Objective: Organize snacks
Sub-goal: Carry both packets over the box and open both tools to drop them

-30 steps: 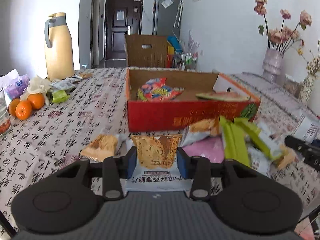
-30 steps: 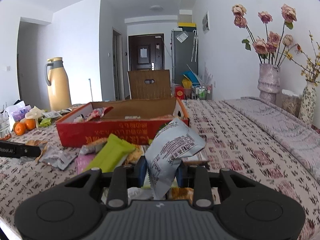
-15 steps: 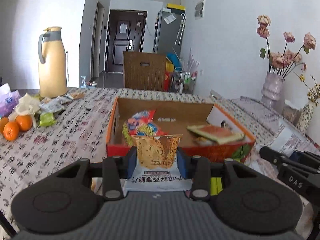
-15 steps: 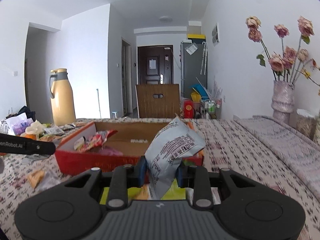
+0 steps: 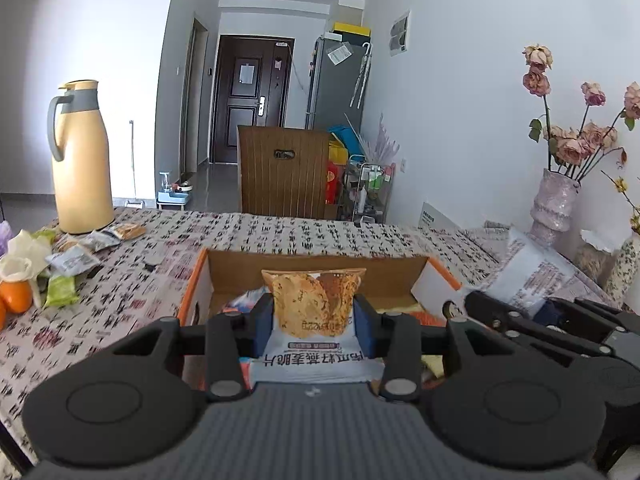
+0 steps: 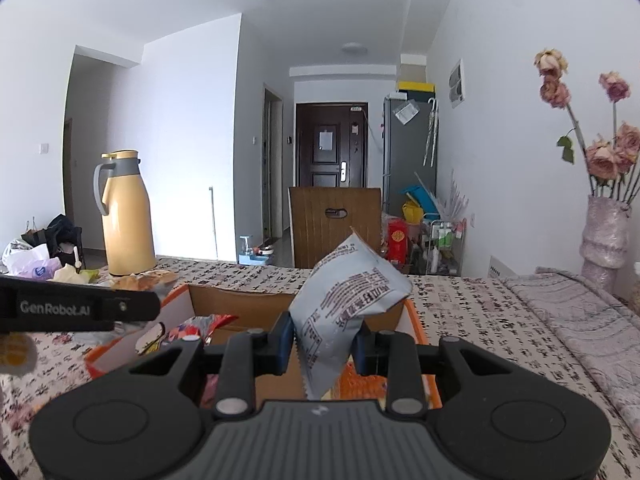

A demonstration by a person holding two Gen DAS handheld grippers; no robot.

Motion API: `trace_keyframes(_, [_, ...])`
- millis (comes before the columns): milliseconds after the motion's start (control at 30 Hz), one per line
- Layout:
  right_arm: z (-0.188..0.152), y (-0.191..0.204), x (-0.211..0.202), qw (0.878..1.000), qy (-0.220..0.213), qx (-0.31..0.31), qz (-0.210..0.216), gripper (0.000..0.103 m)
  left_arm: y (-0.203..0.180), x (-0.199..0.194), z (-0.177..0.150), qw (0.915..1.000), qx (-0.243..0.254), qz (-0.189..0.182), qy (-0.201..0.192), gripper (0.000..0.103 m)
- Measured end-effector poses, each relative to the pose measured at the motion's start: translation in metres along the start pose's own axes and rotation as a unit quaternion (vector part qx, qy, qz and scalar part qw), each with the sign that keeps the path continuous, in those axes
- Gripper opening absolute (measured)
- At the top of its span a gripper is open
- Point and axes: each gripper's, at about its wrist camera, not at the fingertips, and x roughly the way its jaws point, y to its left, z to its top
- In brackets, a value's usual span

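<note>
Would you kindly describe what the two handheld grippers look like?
Both the left gripper and the right gripper are matte black, with a ribbed grey body, round side discs, silver screws and blue finger pads. One finger reads "GenRobot.AI". No hands or sleeves show.

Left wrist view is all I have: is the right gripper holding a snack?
Observer: Yes, the right gripper has its jaws shut on a grey packet, printed side facing the camera.
Operator: What lies in the box's left part?
Observer: A red wrapper lies by the left wall of the box.
Operator: Anything left of the jug?
Observer: Black bags sit beyond the table, left of the jug.
</note>
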Motion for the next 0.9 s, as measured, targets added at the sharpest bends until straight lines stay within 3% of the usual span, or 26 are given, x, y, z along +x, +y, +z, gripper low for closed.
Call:
trace_keyframes(200, [0.003,-0.004,0.039,1.0,0.014,0.007,0.001,0.029,0.0,0.032,0.003,0.9998,-0.003,0.02,-0.003,0.042])
trace_keyframes(333, [-0.009,-0.012,0.054,0.999,0.028,0.015,-0.003,0.029,0.011,0.051,-0.006,0.9995,-0.014,0.018,0.021,0.042])
trace_keyframes(700, [-0.017,-0.011,0.061,0.998,0.058,0.012,0.009,0.03,0.017,0.056,-0.016,0.999,-0.02,0.016,0.037,0.044])
trace_keyframes(767, [-0.019,-0.011,0.062,0.998,0.061,0.014,0.007,0.03,0.017,0.053,-0.015,0.9991,-0.023,0.018,0.032,0.049])
trace_keyframes(833, [-0.02,-0.012,0.062,0.998,0.062,0.017,0.003,0.039,0.018,0.05,-0.015,0.9991,-0.027,0.019,0.026,0.056])
trace_keyframes(900, [-0.02,-0.014,0.061,0.998,0.061,0.022,-0.001,0.066,0.019,0.046,-0.015,0.9992,-0.03,0.022,0.017,0.068])
